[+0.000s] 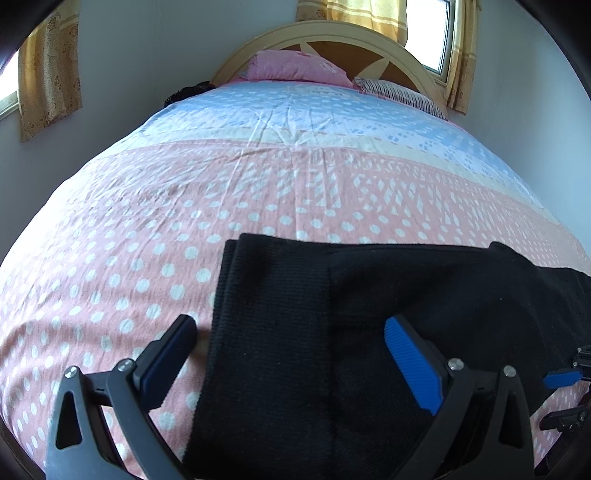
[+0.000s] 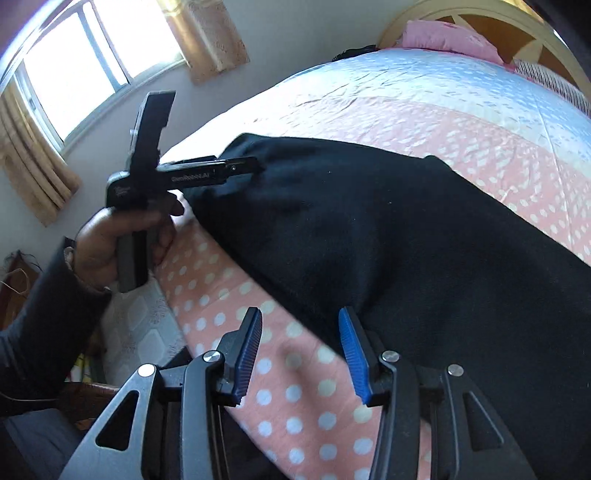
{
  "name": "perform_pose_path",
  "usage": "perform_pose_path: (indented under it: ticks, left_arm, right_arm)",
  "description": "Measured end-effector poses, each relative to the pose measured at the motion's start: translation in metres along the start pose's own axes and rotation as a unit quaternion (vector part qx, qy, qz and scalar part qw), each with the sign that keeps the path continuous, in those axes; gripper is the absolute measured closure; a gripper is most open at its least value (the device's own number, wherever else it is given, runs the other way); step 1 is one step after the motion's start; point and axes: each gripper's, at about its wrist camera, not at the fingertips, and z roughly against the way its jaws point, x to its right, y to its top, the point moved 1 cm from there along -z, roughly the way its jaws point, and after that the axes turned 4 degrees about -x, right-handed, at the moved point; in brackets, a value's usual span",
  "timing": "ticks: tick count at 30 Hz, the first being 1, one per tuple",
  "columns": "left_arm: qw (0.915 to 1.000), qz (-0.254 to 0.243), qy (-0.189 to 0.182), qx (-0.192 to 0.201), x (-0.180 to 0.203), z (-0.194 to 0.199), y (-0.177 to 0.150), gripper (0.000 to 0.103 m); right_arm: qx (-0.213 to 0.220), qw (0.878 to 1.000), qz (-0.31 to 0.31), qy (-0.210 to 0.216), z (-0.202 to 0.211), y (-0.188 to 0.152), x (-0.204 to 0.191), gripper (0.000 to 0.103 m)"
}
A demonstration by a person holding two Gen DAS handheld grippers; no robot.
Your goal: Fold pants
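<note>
Black pants [image 1: 388, 317] lie flat along the near edge of the bed, with a ribbed band at their left end. My left gripper [image 1: 291, 328] is open and straddles that left end, one finger over the sheet, the other over the cloth. In the right wrist view the pants [image 2: 388, 236] run from the far left to the lower right. My right gripper [image 2: 300, 332] is open just above the sheet at the pants' near edge, holding nothing. The left gripper [image 2: 255, 164] shows there at the pants' far end, held in a hand.
The bed has a pink and blue dotted sheet [image 1: 258, 177]. A pink pillow [image 1: 295, 68] and a striped pillow [image 1: 402, 94] lie by the curved headboard [image 1: 332, 33]. Curtained windows [image 2: 85, 70] are on the walls. The mattress edge [image 2: 140, 332] drops off at the left.
</note>
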Motion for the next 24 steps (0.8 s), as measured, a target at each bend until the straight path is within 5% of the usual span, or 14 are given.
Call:
perform_pose_path:
  ticks: [4, 8, 11, 16, 20, 24]
  left_arm:
    - [0.9976, 0.014, 0.057, 0.038, 0.004, 0.019, 0.000, 0.000]
    - [0.9966, -0.008, 0.033, 0.076, 0.036, 0.047, 0.008, 0.000]
    - [0.9967, -0.044, -0.004, 0.068, 0.071, 0.052, 0.006, 0.000]
    - [0.9953, -0.077, -0.044, 0.038, 0.118, 0.038, -0.006, 0.000]
    - [0.9945, -0.091, -0.041, 0.032, 0.139, 0.029, -0.012, 0.000]
    - [0.9960, -0.077, -0.027, 0.035, 0.140, 0.022, -0.011, 0.000]
  right_arm:
    - [0.070, 0.995, -0.069, -0.034, 0.050, -0.013, 0.046, 0.057]
    - [0.140, 0.973, -0.147, -0.113, 0.117, -0.045, 0.105, 0.057]
    - [0.165, 0.951, -0.209, -0.156, 0.163, -0.080, 0.151, 0.055]
    - [0.206, 0.900, -0.314, -0.221, 0.238, -0.151, 0.213, 0.040]
    - [0.240, 0.838, -0.394, -0.292, 0.301, -0.211, 0.255, 0.039]
    - [0.261, 0.797, -0.454, -0.301, 0.337, -0.255, 0.287, 0.039]
